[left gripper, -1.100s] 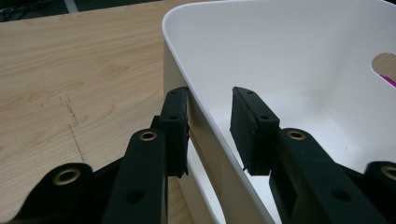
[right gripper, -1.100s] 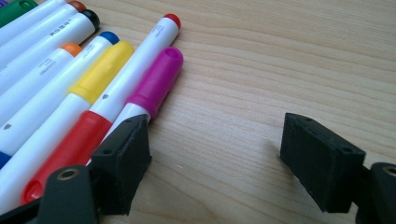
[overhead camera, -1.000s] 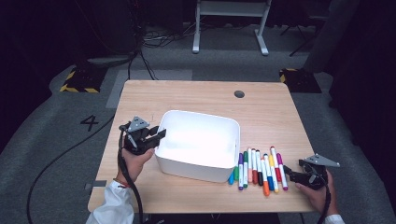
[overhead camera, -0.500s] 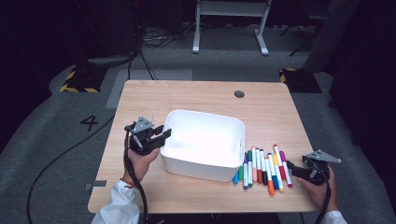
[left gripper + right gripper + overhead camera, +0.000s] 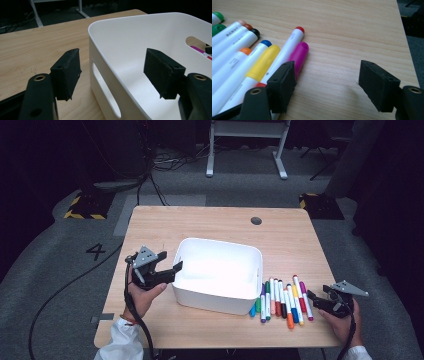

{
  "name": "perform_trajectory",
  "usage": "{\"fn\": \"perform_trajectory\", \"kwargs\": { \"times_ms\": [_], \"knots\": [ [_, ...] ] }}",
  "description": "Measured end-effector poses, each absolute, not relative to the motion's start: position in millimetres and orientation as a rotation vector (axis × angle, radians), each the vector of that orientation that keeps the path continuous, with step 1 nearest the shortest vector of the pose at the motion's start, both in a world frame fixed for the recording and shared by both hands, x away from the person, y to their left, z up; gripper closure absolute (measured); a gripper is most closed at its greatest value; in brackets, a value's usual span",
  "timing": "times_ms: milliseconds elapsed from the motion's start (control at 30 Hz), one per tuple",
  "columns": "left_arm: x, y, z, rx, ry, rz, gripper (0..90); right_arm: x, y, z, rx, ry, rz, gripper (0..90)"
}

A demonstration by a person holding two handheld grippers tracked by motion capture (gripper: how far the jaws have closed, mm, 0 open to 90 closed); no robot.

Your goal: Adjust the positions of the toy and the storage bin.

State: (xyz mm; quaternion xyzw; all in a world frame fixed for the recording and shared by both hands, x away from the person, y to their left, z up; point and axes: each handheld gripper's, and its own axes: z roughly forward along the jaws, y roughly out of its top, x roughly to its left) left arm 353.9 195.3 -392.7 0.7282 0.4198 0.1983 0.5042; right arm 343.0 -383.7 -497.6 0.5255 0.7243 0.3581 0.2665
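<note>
A white plastic bin [image 5: 220, 245] stands empty in the middle of the wooden table [image 5: 210, 222]. My left gripper [image 5: 171, 261] is at the bin's left end. In the left gripper view the gripper [image 5: 113, 71] straddles the bin's [image 5: 150, 30] wall, one pad outside, one inside, neither touching; its jaws have just been opening. A row of several coloured markers [image 5: 282, 300] lies right of the bin. My right gripper [image 5: 315, 296] sits low beside them, open over bare wood [image 5: 329, 82], its jaws closing slightly. The magenta marker [image 5: 299, 56] lies by its left pad.
A dark round grommet [image 5: 256, 220] sits near the table's far edge. Cables trail from both grippers off the near edge. A white metal frame [image 5: 245, 145] stands on the floor beyond the table. Bare wood lies behind and left of the bin.
The left gripper's jaws, shut on the bin's left wall before, now stand apart around it. The bin sits slightly farther right than a second ago. The right gripper has barely moved.
</note>
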Motion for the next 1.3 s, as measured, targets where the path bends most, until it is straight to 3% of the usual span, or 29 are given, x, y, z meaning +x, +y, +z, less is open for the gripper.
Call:
{"fn": "perform_trajectory", "kwargs": {
  "times_ms": [300,567,1033,1300],
  "knots": [
    [335.4,215.7,-385.2,1.751,0.951,0.542,27.9,344.3,-376.8,-488.3,1.395,1.949,1.0,30.8],
    [321.1,238.2,-391.6,1.776,0.995,0.586,24.5,347.5,-376.0,-490.8,1.4,1.972,0.978,33.0],
    [322.7,252.5,-439.9,1.943,1.084,0.561,19.7,355.4,-368.6,-496.7,1.391,2.012,0.945,34.7],
    [330.0,245.6,-471.1,2.045,1.074,0.492,18.2,358.9,-375.5,-501.0,1.411,2.023,0.911,45.6]
  ]
}}
